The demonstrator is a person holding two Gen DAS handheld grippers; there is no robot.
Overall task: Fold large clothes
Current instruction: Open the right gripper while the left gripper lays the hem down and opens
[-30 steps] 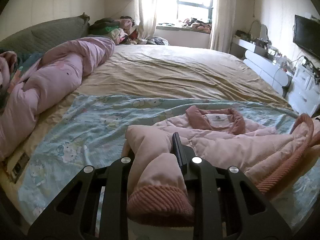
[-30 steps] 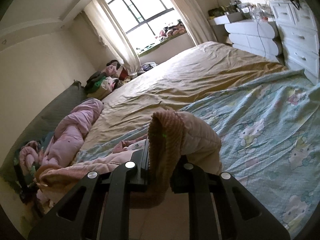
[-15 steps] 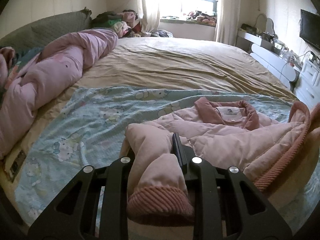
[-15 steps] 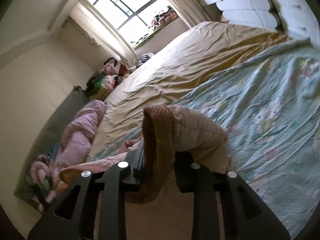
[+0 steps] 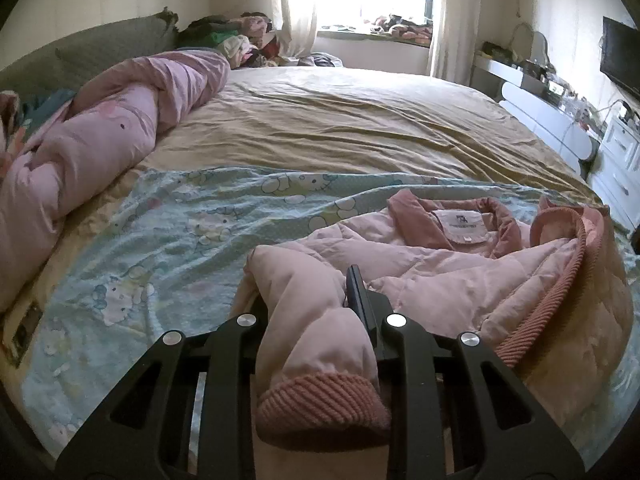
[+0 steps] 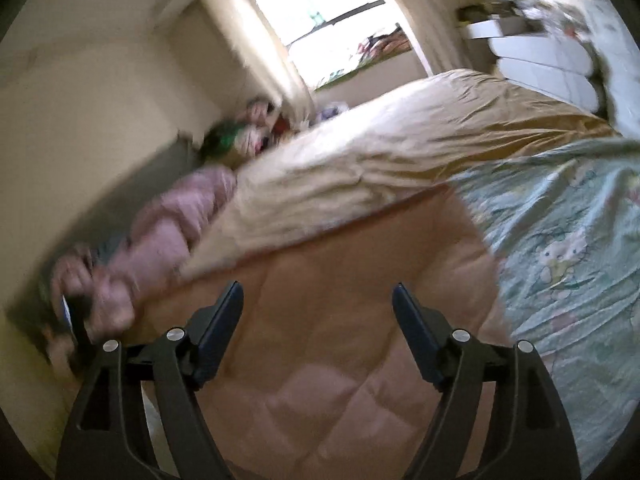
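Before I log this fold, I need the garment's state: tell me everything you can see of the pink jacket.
The pink jacket is quilted and puffy, with darker ribbed cuffs and hem, a dusty-rose collar and a white neck label. It lies collar-up on the blue cartoon sheet, its right side folded over. The left hand-held gripper is shut on one sleeve; the right hand-held gripper has just been opening and hangs open over the fabric.

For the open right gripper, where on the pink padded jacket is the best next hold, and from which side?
Probably the ribbed hem on the jacket's right side. It is a firm, raised band standing clear of the blue sheet, so a near-side approach with jaws straddling the edge suits it. The right gripper, jaws just opened and gripping nothing, hangs over quilted fabric; the left gripper holds the sleeve cuff.
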